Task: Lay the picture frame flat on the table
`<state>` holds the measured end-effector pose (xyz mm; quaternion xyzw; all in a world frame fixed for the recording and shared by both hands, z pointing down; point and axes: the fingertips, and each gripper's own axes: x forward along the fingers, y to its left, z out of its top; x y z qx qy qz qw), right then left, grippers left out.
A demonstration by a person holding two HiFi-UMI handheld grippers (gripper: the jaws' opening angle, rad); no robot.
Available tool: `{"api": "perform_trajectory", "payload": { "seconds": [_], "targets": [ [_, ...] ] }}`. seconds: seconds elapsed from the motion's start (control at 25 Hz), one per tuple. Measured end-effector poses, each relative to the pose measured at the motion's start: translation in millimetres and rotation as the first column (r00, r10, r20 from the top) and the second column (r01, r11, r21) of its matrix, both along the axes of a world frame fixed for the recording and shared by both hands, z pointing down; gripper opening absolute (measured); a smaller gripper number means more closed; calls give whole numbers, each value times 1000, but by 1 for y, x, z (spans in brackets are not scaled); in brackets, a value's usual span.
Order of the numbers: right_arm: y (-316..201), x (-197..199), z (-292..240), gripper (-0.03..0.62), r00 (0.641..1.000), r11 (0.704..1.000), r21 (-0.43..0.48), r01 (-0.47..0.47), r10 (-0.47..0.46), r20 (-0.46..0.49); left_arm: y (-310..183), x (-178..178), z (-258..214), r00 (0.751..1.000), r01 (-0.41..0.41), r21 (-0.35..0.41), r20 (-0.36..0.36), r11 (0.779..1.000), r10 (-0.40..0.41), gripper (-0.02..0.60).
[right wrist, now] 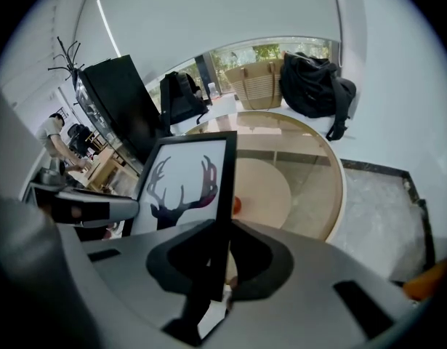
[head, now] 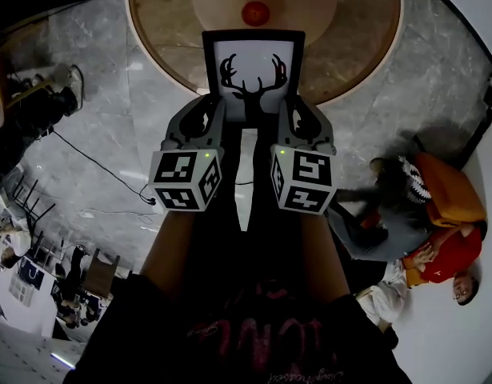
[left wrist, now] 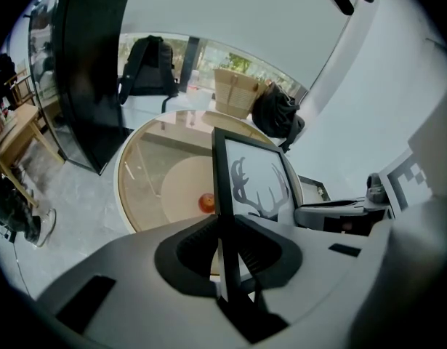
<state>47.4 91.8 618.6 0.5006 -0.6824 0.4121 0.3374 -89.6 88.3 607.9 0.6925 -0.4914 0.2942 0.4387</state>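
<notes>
1. The picture frame (head: pixel 253 66) is upright with its antlered-deer print facing the person. It is carried between the two grippers at the near edge of the round counter (head: pixel 366 46), and I cannot tell whether its bottom edge touches anything.
2. The left gripper (head: pixel 204 118) has its jaws pinched on the frame's left edge, and the right gripper (head: pixel 298 118) has its jaws pinched on the right edge. Each gripper view shows only the thin black moulding between the jaws, which is a narrow hold. If either side loosens while the frame is tipped back, that side could slide out and the frame would swing on the other grip.
3. If the two hands rotate at different rates, the frame will likely twist between the jaws, and one corner could hit the counter first.
4. A small red round thing (head: pixel 255 12) sits on the counter's inner disc, just beyond the frame's top edge in the head view. If the frame is laid straight forward it could land on this thing and rock, or knock it rolling.
5. The frame is near the rim. Released too close to the person, part of it could overhang and tip off to the floor.
6. The counter top looks glassy and hard, so a fast last drop risks a sharp knock.
7. The back of the frame is hidden, so any stand there could keep it from lying flat.
</notes>
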Motion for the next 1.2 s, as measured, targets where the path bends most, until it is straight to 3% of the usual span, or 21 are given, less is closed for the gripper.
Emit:
{"api": "perform_trajectory", "payload": {
  "seconds": [0.64, 1.2],
  "targets": [
    [16, -9, 61, 78, 1000, 996, -89, 1, -1, -2, 15, -10, 65, 1000, 22, -86, 9, 996, -21, 74],
    [14, -9, 75, 78, 1000, 994, -114, -3, 2, -5, 10, -9, 81, 999, 29, -102, 31, 994, -26, 74]
  ]
}}
